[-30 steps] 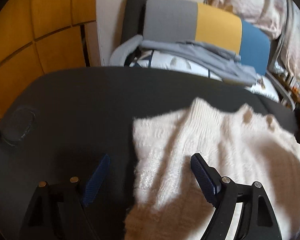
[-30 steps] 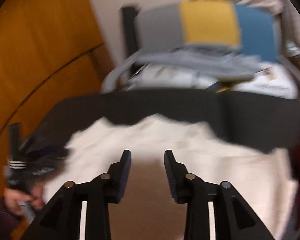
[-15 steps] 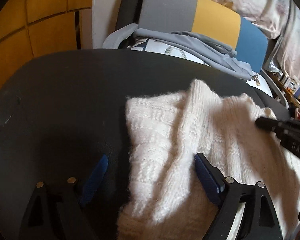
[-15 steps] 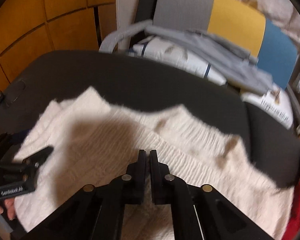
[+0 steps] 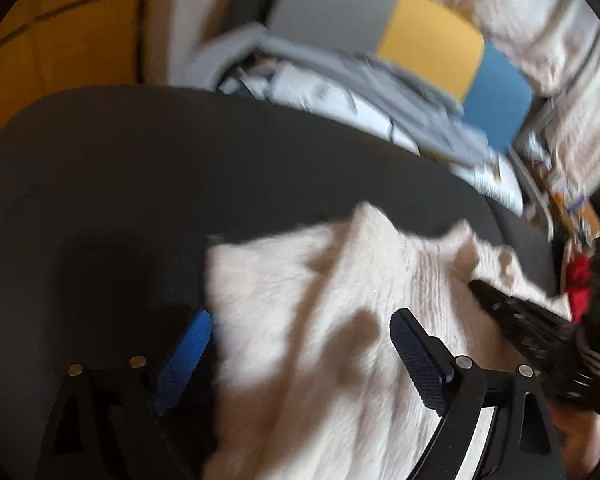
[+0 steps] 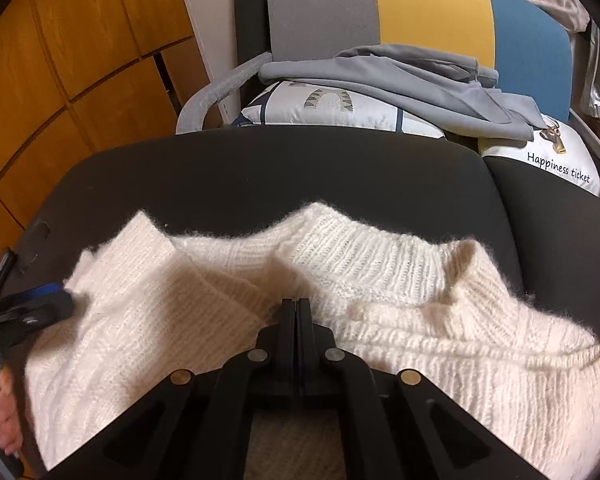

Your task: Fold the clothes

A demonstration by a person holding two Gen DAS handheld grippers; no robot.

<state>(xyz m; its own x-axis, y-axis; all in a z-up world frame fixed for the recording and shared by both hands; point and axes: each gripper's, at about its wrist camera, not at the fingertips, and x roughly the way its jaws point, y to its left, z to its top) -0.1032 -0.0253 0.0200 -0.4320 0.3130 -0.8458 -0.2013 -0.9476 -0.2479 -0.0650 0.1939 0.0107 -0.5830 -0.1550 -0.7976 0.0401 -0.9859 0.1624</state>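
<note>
Both tongs work over a white knitted sweater (image 6: 400, 320) that lies spread on the near half of a dark tabletop (image 6: 260, 168). Left tongs (image 5: 300, 356) stand wide and have just been opening further; the sweater's left edge lies between the blue pads (image 5: 184, 356), one pad over the bare tabletop just off the cloth and the other above the knit, neither pressing it. Right tongs (image 6: 297, 320) have their jaws pressed together with no gap, the tips low at the sweater's middle; whether any knit is pinched between them cannot be told. The ribbed collar (image 6: 364, 252) points toward the far edge of the tabletop, and a folded sleeve (image 6: 148, 280) lies across the sweater's left part, reaching toward the left edge. In the right wrist view a person's fingers (image 6: 6, 420) show at the near left corner. Beyond the far edge stands a chair with a grey, yellow and blue back (image 6: 420, 12), carrying a grey garment (image 6: 400, 80) draped over printed cushions (image 6: 332, 108). Wooden panels (image 6: 80, 60) fill the left background. The left wrist view is blurred.
</note>
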